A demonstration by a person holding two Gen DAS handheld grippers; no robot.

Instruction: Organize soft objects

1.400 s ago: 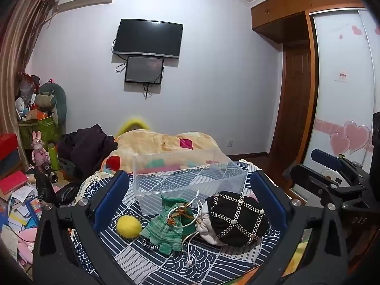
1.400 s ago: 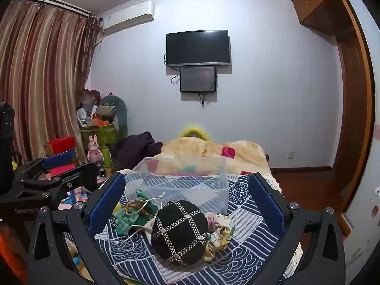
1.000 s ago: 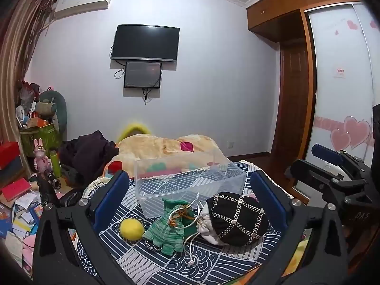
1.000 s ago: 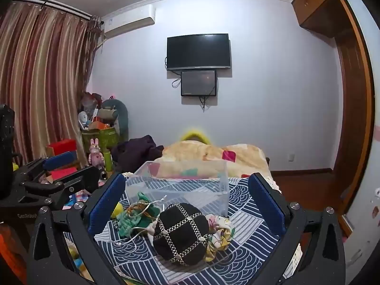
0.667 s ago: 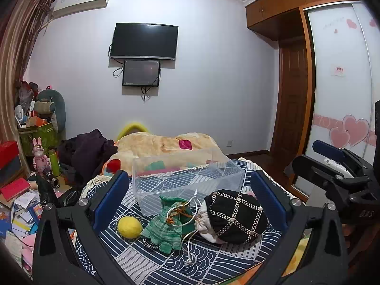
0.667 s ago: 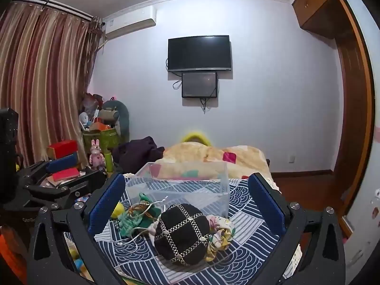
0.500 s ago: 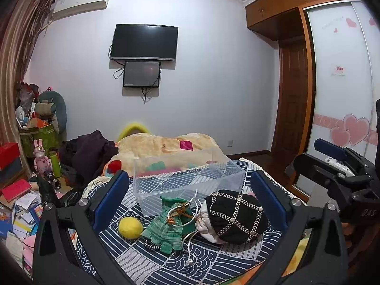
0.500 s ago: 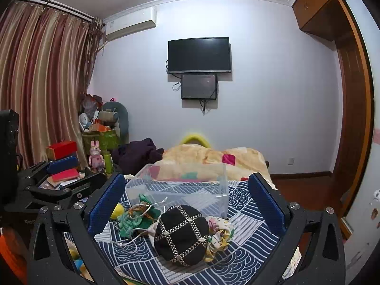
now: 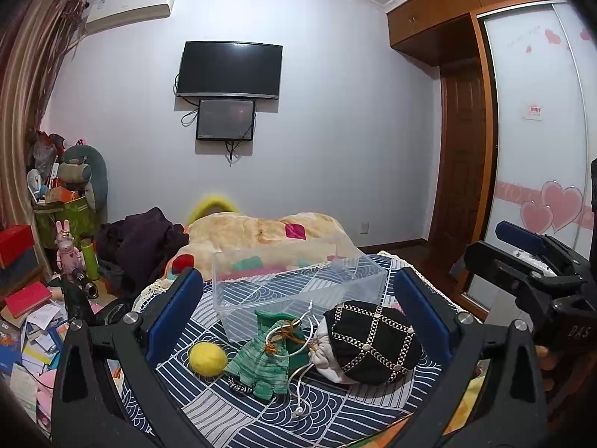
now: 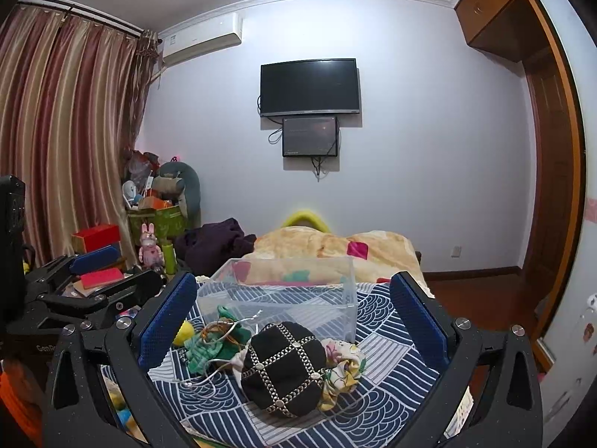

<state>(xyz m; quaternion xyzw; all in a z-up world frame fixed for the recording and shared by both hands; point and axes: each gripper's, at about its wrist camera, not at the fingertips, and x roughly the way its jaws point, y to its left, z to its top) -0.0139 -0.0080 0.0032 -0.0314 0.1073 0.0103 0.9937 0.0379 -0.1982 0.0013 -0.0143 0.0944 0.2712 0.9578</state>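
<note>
A clear plastic bin (image 9: pixel 298 283) stands on a navy patterned cloth (image 9: pixel 261 410); it also shows in the right wrist view (image 10: pixel 276 298). In front of it lie a yellow ball (image 9: pixel 208 359), a green knitted piece (image 9: pixel 268 358) with white cord, and a black studded hat (image 9: pixel 373 339) over a white bag. The right wrist view shows the hat (image 10: pixel 283 366), the green piece (image 10: pixel 212 347) and a floral scrunchie (image 10: pixel 343 366). My left gripper (image 9: pixel 298 306) is open and empty, short of the items. My right gripper (image 10: pixel 294 310) is open and empty above the hat.
A blanket-covered bed (image 9: pixel 261 231) lies behind the bin. Boxes, books and toys (image 9: pixel 41 280) clutter the floor at left. A wardrobe with sliding doors (image 9: pixel 541 149) stands at right. The other gripper shows at each view's side (image 9: pixel 541 272) (image 10: pixel 74 291).
Both grippers have drifted only slightly; the views tilted up a little. The items on the cloth have not moved.
</note>
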